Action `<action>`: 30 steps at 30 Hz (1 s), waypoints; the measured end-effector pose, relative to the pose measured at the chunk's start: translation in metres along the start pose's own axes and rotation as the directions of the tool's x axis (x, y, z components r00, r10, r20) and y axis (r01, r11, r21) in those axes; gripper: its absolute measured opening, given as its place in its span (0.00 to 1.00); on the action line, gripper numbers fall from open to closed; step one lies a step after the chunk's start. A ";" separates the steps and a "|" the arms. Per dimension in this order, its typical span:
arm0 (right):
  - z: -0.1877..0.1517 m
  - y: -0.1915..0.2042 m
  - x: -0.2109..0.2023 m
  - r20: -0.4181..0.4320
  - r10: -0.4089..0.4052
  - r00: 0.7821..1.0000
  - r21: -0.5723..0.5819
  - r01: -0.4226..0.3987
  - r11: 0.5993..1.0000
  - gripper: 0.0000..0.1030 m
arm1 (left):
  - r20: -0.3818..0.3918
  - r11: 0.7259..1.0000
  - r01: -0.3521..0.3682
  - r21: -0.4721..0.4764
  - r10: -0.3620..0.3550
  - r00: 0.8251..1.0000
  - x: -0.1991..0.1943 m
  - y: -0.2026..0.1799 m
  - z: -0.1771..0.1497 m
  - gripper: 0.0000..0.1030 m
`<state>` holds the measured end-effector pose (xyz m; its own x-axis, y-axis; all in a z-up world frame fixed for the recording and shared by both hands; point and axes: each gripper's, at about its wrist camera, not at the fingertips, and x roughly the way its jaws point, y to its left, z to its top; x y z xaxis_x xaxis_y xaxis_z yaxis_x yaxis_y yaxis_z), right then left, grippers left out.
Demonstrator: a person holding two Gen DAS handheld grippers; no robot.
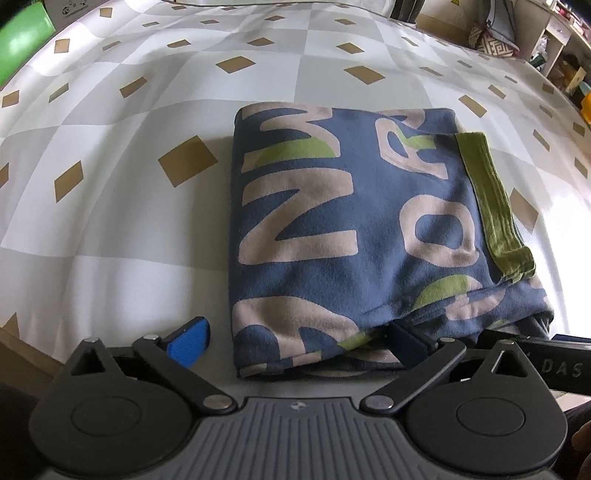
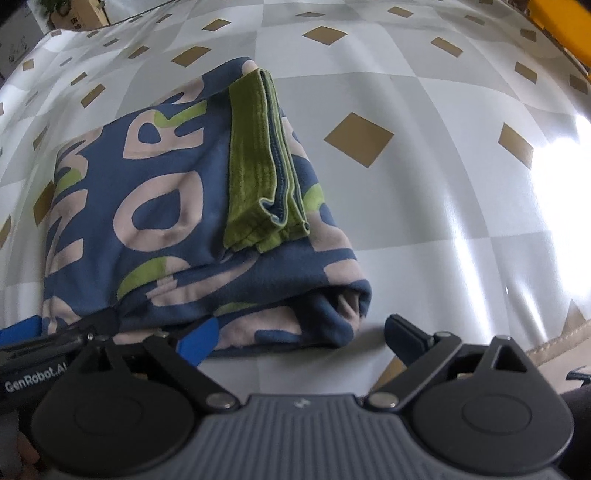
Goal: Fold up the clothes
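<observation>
Folded garment [image 1: 354, 229] on checkered cloth [image 1: 129, 110]

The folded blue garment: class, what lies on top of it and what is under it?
A folded green band lies on the folded blue garment. Under it, the checked cloth shows around its edges; anything beneath its middle is hidden.

A wide surface covered in a glossy checked cloth [image 1: 155, 122] fills both views – pale grey and white squares, each with a small tan diamond. Strong light glares off the cloth [image 2: 554, 177] to the right of the fingers. Beyond the fingertips, at the far edge, cardboard boxes [image 2: 79, 16] stand at the left, and cluttered white shelves [image 1: 561, 48] stand at the far right – a patterned cushion [image 1: 493, 42] beside them.
</observation>
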<state>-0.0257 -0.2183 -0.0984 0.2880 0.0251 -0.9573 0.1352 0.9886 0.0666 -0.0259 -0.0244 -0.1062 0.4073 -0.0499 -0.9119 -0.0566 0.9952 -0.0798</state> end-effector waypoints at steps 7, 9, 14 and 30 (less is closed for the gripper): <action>0.000 -0.014 -0.006 0.025 0.040 0.999 0.071 -0.041 0.997 0.93 | 0.021 1.000 -0.006 -0.006 0.006 1.000 -0.007 0.005 0.000 1.00; 0.000 -0.015 -0.008 0.032 0.036 0.999 0.071 -0.038 0.997 0.92 | 0.047 1.000 -0.009 -0.013 0.009 0.999 -0.012 0.007 0.001 1.00; -0.003 -0.014 -0.015 0.062 0.051 0.997 0.065 -0.055 0.996 0.91 | 0.146 1.000 -0.015 -0.007 0.016 0.989 -0.031 0.008 0.004 1.00; -0.008 -0.001 -0.044 0.216 0.085 0.973 -0.022 -0.083 0.996 0.84 | 0.140 0.997 0.072 -0.009 -0.070 0.988 -0.036 0.001 0.018 0.98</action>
<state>-0.0466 -0.2190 -0.0583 0.4964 0.0768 -0.8647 0.0902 0.9861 0.1394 -0.0239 -0.0200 -0.0665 0.5340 -0.1070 -0.8387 -0.0353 0.9883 -0.1486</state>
